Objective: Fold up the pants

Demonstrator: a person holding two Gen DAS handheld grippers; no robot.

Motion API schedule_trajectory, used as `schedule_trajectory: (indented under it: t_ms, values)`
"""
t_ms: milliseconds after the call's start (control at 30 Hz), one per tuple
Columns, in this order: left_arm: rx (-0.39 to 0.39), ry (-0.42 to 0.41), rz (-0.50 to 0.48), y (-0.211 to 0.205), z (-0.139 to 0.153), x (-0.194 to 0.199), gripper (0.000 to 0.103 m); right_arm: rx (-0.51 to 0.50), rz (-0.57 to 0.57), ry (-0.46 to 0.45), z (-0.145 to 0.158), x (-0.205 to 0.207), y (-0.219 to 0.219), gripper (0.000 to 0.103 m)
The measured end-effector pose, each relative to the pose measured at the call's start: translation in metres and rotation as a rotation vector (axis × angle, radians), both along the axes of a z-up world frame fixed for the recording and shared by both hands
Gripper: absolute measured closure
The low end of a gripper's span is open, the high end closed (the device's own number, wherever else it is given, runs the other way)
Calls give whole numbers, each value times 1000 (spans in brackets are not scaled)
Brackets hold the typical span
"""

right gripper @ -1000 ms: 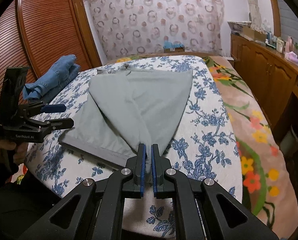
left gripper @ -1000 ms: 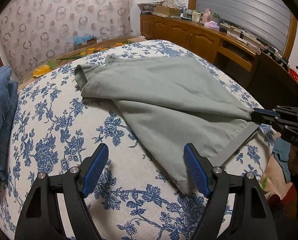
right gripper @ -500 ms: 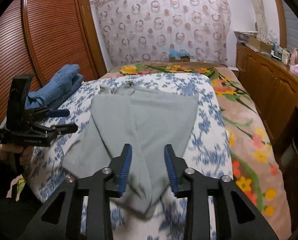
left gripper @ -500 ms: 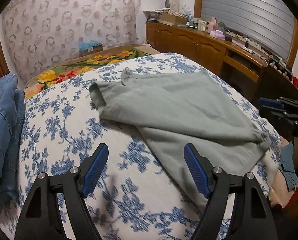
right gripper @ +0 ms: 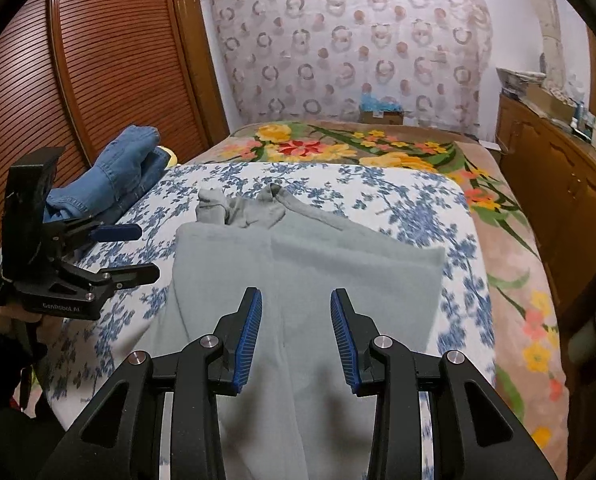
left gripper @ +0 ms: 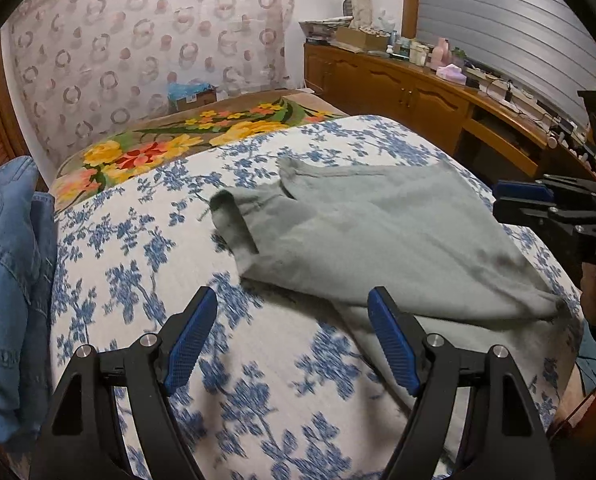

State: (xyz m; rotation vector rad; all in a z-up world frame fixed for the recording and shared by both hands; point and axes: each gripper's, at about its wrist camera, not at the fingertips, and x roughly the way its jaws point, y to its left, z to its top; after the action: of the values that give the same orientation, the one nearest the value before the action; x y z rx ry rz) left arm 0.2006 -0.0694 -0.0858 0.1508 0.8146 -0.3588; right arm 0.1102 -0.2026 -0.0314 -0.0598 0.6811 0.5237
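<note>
Nearest in the left wrist view, the left gripper [left gripper: 291, 340] is hovering over the blue-flowered bedspread [left gripper: 145, 256] with its blue-padded jaws spread wide and nothing between them. In the right wrist view, the right gripper [right gripper: 295, 334] is hanging above the grey-green pants [right gripper: 310, 272], its jaws parted and gripping nothing. The pants are lying on the bed, folded over on themselves, reaching from the near edge of the bed toward its middle, with the bunched waistband [right gripper: 241, 208] at the far end. Farther off, a pile of blue denim [right gripper: 117, 172] is sitting at the bed's left edge, beside a slatted wooden wardrobe [right gripper: 77, 80]. Beyond the bedspread, a floral blanket [right gripper: 338, 146] is covering the far end of the bed, and a wooden cabinet [right gripper: 554, 184] is running along the right side.
</note>
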Motion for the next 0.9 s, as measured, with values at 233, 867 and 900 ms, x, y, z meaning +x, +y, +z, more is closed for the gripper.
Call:
schedule_trajectory:
  t_ms: [233,867,900]
  values:
    - [6,13,15,13,-9,21,25,-32,27,31,1,29,15,66]
    - [-11,78,8,24,-35,34,25,-104,138,159,-29,98,81,66]
    - [-10,78,8,24,-35,34,25,-106,142,163,-31,101,83,66]
